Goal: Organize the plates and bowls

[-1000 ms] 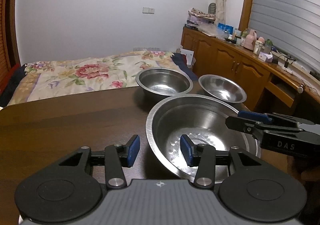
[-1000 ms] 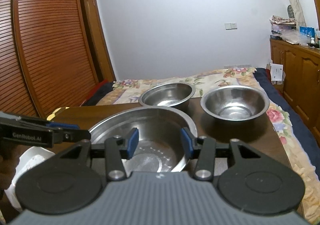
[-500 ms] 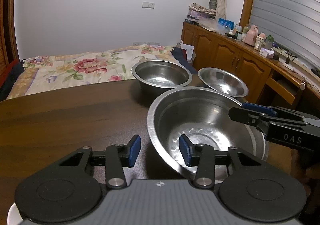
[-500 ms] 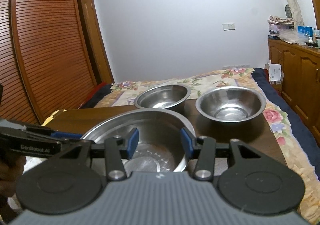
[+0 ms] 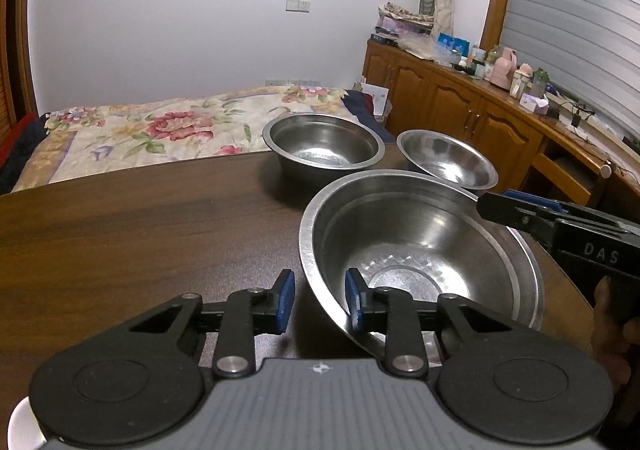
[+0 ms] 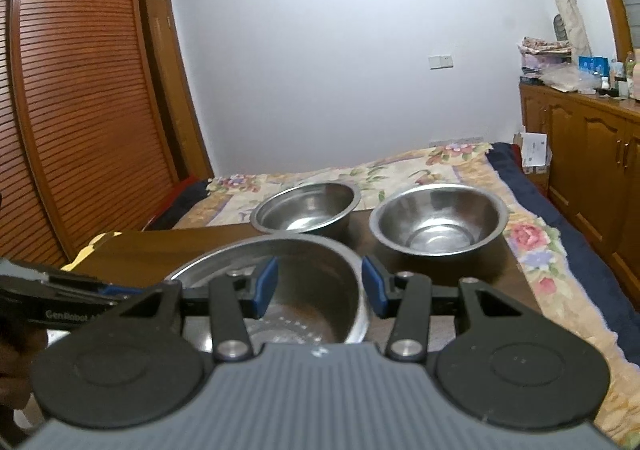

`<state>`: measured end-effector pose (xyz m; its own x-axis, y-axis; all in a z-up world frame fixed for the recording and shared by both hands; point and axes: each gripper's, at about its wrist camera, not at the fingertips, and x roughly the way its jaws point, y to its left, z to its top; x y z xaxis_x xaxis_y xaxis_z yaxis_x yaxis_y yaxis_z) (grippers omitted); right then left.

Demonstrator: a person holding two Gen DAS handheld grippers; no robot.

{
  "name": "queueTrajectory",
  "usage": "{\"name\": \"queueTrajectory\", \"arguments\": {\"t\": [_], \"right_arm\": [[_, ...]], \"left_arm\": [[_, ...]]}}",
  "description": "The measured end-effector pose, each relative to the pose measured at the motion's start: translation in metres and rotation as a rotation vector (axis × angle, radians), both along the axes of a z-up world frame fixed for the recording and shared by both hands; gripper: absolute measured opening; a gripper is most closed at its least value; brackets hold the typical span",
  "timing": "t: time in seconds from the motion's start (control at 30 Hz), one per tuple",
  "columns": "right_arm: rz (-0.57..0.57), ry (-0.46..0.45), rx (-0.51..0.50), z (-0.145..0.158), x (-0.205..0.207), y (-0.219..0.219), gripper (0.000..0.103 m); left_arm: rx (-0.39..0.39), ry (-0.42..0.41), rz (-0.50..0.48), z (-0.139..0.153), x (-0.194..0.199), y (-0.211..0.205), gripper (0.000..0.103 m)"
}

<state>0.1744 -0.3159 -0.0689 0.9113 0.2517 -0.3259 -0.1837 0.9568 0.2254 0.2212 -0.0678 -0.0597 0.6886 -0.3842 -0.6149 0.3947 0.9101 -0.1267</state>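
A large steel bowl sits tilted on the dark wooden table; it also shows in the right wrist view. My left gripper is open, its two fingers straddling the bowl's near-left rim without pressing it. My right gripper is open, its fingers astride the bowl's right rim; it shows from the side in the left wrist view. Two smaller steel bowls stand at the table's far edge: a deep one and a flared one.
A white plate edge shows at the lower left of the left wrist view. A bed with a floral cover lies beyond the table. Wooden cabinets with clutter run along the right wall. A slatted wardrobe stands to the left.
Both grippers and the large bowl have risen slightly; the bowl now tilts more, and the two small bowls look farther off. The right gripper's jaws have spread wider.
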Motion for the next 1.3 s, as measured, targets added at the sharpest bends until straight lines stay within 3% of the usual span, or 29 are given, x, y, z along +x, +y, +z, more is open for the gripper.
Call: {"name": "queueTrajectory", "arguments": {"t": [0.33,0.4,0.53,0.93,1.3], "right_arm": [[0.01,0.115,0.044,-0.015,0.014,-0.01,0.046],[0.034,0.139,0.076,-0.018,0.015,-0.013,0.03],[0.033,0.146,0.075,-0.017,0.011,-0.012,0.022],[0.016,0.105,0.073,0.001,-0.026,-0.009,0.022],[0.025,0.147,0.051,-0.005,-0.05,-0.009,0.022]], "left_arm": [[-0.008,0.003,-0.003,-0.001,-0.002,-0.002,0.023],[-0.014,0.007,-0.007,-0.001,-0.002,-0.002,0.022],[-0.01,0.008,-0.003,0.002,-0.006,0.001,0.019],[-0.053,-0.048,-0.03,0.02,-0.047,0.011,0.018],[-0.074,-0.031,-0.021,0.013,-0.088,0.018,0.018]]}}
